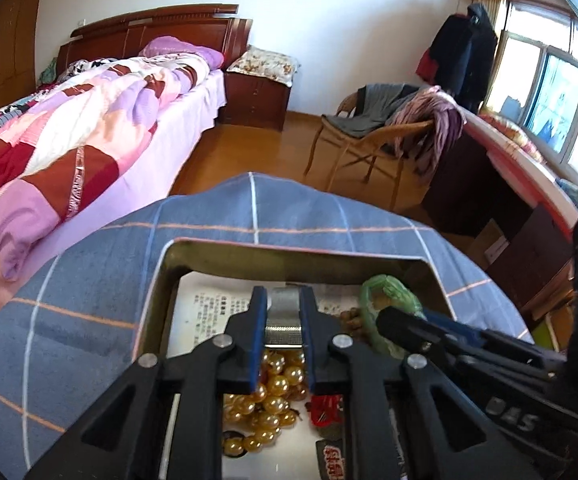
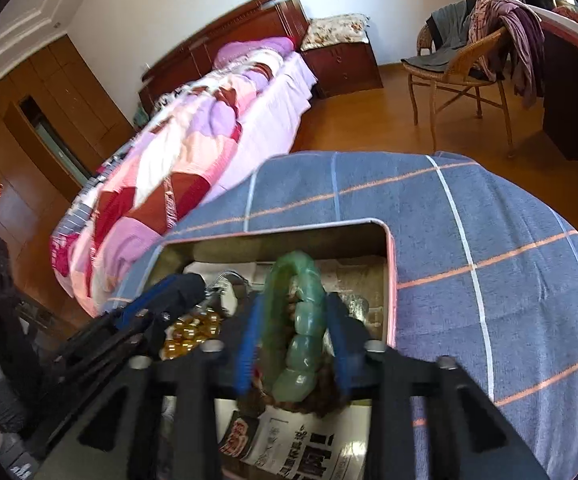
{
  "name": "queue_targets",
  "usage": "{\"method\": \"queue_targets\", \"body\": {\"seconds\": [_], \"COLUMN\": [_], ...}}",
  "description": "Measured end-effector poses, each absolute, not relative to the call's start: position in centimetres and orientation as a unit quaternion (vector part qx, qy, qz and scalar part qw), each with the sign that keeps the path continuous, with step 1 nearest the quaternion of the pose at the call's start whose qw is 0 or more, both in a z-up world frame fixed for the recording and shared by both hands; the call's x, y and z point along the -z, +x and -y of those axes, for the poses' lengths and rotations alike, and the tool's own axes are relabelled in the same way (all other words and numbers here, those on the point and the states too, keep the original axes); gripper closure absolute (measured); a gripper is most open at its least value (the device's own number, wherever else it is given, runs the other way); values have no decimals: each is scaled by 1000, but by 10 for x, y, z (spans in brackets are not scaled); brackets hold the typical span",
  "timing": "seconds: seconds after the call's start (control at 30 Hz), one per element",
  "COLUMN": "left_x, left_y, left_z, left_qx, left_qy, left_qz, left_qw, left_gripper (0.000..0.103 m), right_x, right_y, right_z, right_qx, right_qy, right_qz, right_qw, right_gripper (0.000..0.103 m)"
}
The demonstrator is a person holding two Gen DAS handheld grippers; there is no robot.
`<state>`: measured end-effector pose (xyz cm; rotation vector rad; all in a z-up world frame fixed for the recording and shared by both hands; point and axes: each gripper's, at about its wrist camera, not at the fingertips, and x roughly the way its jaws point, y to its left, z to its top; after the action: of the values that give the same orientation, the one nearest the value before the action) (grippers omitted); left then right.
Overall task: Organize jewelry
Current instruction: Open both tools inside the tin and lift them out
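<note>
An open metal tin (image 1: 161,280) (image 2: 389,264) sits on a blue checked cloth. My left gripper (image 1: 283,300) is inside it, shut on a silver metal mesh band (image 1: 283,320), above a heap of golden beads (image 1: 273,404). My right gripper (image 2: 295,308) is also over the tin, shut on a green jade bead bracelet (image 2: 297,332). The bracelet also shows in the left wrist view (image 1: 389,300), with the right gripper's fingers (image 1: 429,328) around it. A brown bead string lies under the bracelet.
The tin is lined with printed paper (image 2: 309,444) and holds a red item (image 1: 325,408). The blue cloth (image 2: 489,260) covers a rounded surface. A bed (image 1: 69,140), a wicker chair with clothes (image 1: 385,128) and a desk stand beyond.
</note>
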<state>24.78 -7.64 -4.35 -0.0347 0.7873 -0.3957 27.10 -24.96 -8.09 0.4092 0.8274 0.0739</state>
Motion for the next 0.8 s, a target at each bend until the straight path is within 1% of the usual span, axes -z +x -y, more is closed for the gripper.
{"method": "queue_targets", "body": {"seconds": [0.03,0.07,0.13,0.17,0.2,0.4,0.47,0.5,0.53,0.8], "left_x": [42,39,31,27,24,15,14,13,12,10], "left_y": [247,244,237,232,226,203,191,184,180,141], "left_z": [77,76,71,68,66,66,64,61,59,47], "left_qx": [184,176,155,149,148,125,125,125,124,113], "left_qy": [-10,-5,-2,-4,-5,44,51,50,49,52], "left_qz": [-380,-376,-369,-366,-363,-354,-354,-355,-354,-354], "left_qw": [906,910,916,919,920,926,925,925,926,927], "left_gripper": [74,68,34,29,26,25,19,13,10,8], "right_x": [76,71,63,60,56,41,36,33,31,19], "right_y": [266,261,252,247,240,201,186,177,170,113], "right_z": [251,253,256,257,259,256,252,250,249,232], "right_qx": [-33,-28,-25,-26,-24,-17,-17,-19,-20,-15], "right_qy": [200,201,206,211,216,226,229,230,230,215], "right_qz": [-389,-381,-373,-371,-367,-353,-351,-349,-348,-335], "right_qw": [898,902,904,904,905,908,908,908,909,917], "right_gripper": [53,53,53,53,53,53,53,53,53,53]}}
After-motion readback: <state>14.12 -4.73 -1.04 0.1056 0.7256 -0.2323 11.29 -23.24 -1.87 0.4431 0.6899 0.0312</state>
